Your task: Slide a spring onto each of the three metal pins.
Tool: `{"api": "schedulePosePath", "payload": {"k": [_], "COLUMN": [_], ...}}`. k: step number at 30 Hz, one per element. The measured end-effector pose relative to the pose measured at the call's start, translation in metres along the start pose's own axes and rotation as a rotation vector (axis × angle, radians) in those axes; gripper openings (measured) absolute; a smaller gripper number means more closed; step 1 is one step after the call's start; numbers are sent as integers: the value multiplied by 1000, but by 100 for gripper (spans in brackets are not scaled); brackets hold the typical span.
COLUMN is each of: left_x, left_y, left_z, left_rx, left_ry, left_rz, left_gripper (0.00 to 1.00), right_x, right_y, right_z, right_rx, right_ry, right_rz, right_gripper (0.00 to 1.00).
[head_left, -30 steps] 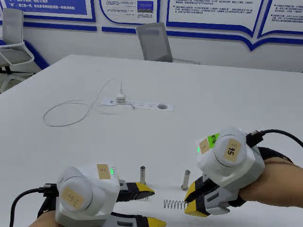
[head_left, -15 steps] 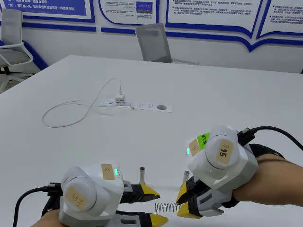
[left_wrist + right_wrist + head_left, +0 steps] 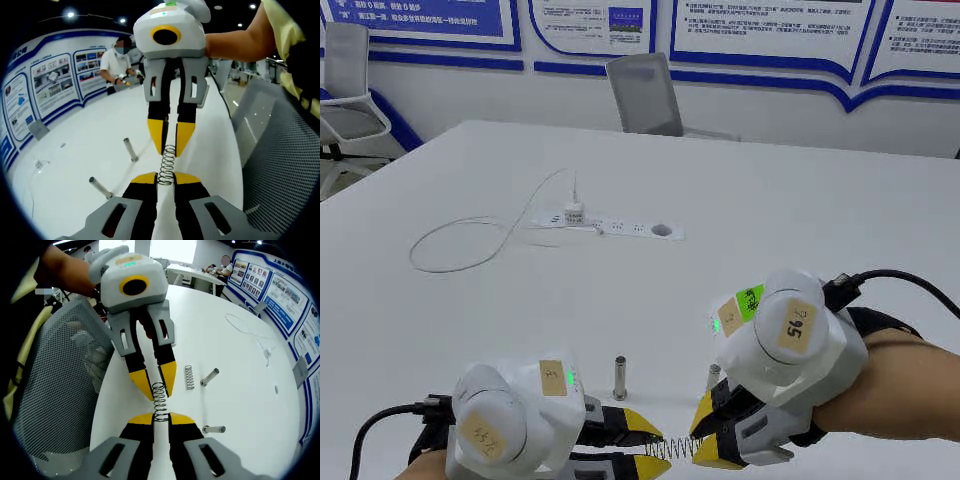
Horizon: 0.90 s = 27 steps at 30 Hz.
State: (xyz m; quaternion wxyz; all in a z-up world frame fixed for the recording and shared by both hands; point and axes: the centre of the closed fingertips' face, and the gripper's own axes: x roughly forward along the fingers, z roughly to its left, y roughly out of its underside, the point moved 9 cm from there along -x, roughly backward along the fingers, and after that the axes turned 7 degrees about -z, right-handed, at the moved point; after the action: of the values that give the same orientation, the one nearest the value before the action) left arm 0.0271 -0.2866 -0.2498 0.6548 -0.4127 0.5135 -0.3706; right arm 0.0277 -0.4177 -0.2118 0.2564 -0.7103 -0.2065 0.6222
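Head view: low over the near edge of the white tabletop [image 3: 770,200], my left claw [image 3: 650,445] and right claw [image 3: 705,440] each pinch one end of a spring [image 3: 672,447] held between them. An upright pin [image 3: 620,377] stands just beyond. The spring looks light, bendy and apt to flick away, so I'd grip near one end, leaving the bore open.

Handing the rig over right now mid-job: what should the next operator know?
Left tongs: shut on one end of a spring.
Right tongs: shut on its other end.
One pin stands bare on the table beyond the tips; another pin, also bare, is partly behind the right tongs.
A second spring lies near them.
Done: no pin sleeved yet.
Left: springs onto the pins.
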Motion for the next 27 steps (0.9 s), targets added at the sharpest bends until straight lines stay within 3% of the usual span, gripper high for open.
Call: {"api": "schedulePosePath", "payload": {"k": [6, 27], "left_x": [0, 0], "left_y": [-1, -7], "left_z": [0, -2], "left_rx": [16, 21], "left_ry": [-5, -2], "left_rz": [2, -30], "left_gripper": [11, 10], "right_x": [-3, 0], "right_y": [-4, 6], "right_z": [0, -1], "right_rx": [-8, 33], "right_ry": [7, 8], "right_rz": [-7, -11], "right_gripper": [11, 12]}}
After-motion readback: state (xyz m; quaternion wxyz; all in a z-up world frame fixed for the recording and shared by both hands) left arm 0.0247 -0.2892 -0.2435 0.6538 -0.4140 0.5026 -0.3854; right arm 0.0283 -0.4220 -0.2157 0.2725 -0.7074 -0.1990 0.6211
